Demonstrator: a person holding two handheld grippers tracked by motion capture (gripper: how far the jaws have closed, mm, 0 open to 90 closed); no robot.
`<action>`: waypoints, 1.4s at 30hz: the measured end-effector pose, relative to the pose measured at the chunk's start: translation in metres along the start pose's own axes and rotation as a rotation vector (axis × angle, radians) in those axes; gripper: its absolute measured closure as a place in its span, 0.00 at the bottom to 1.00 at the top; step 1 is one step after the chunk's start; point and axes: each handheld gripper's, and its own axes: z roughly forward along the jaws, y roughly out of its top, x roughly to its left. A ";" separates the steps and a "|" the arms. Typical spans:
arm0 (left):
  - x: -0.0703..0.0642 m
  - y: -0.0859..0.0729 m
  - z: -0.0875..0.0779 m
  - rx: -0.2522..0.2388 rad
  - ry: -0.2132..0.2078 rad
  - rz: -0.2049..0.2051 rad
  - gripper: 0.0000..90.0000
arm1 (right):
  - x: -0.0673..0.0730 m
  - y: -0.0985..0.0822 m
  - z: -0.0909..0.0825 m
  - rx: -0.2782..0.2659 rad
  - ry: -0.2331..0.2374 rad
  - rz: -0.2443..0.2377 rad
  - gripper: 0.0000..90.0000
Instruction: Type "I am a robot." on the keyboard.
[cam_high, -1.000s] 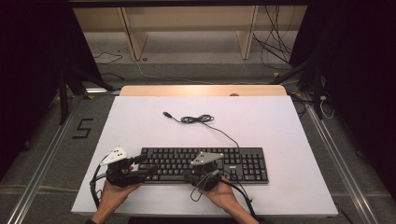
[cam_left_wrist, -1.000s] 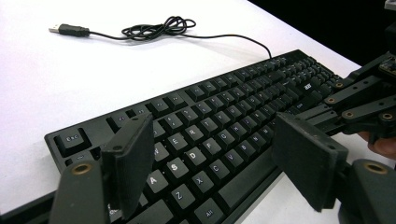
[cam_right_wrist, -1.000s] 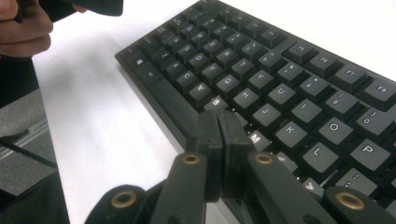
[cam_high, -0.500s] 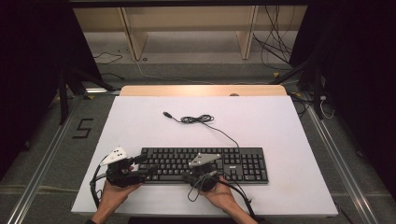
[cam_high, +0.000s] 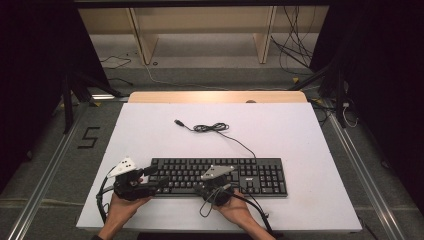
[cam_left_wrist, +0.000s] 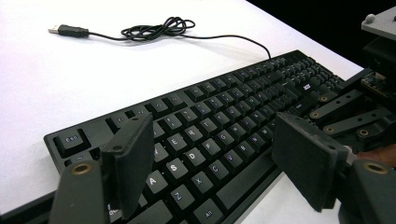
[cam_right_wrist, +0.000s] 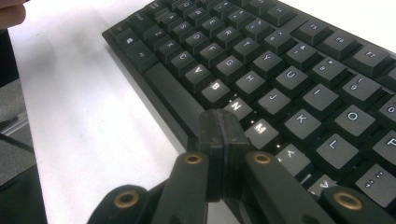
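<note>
1. A black keyboard (cam_high: 218, 176) lay on the white bench (cam_high: 310, 145), its long axis running side to side along the edge nearest the person, with both hands at its front.

2. The right tongs (cam_right_wrist: 222, 128) were pressed together with nothing between them, their tip poised just at the keyboard's front edge, by the space bar (cam_right_wrist: 169, 88) and below the N and M keys. Judged from that, the right hand was the nearer to the letter keys, and any press would go slightly forward and down onto that bottom row.

3. The left tongs (cam_left_wrist: 212, 161) stood wide apart and held nothing, hovering over the keyboard's left end, with A, S and the neighbouring keys in the gap.

4. The keyboard's cable (cam_high: 212, 128) trailed from its far edge to a loose coil well behind it, ending in a USB plug (cam_high: 178, 122).

5. Legible writing: key legends including B, N, M, K, L and O, "Esc" at the keyboard's left corner, and a "5" marked on the floor (cam_high: 89, 137) left of the bench. A small brand mark on the keyboard's right part was too small to read.
</note>
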 end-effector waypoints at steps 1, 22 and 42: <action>0.000 0.000 0.000 0.000 0.000 0.001 0.33 | 0.000 0.000 0.000 -0.002 -0.001 0.004 1.00; 0.004 0.000 0.000 0.007 0.031 -0.019 0.34 | -0.010 0.006 -0.024 -0.113 0.038 0.065 0.69; 0.018 -0.005 0.015 0.132 0.126 -0.058 0.83 | -0.017 0.007 -0.043 -0.167 0.012 0.087 0.43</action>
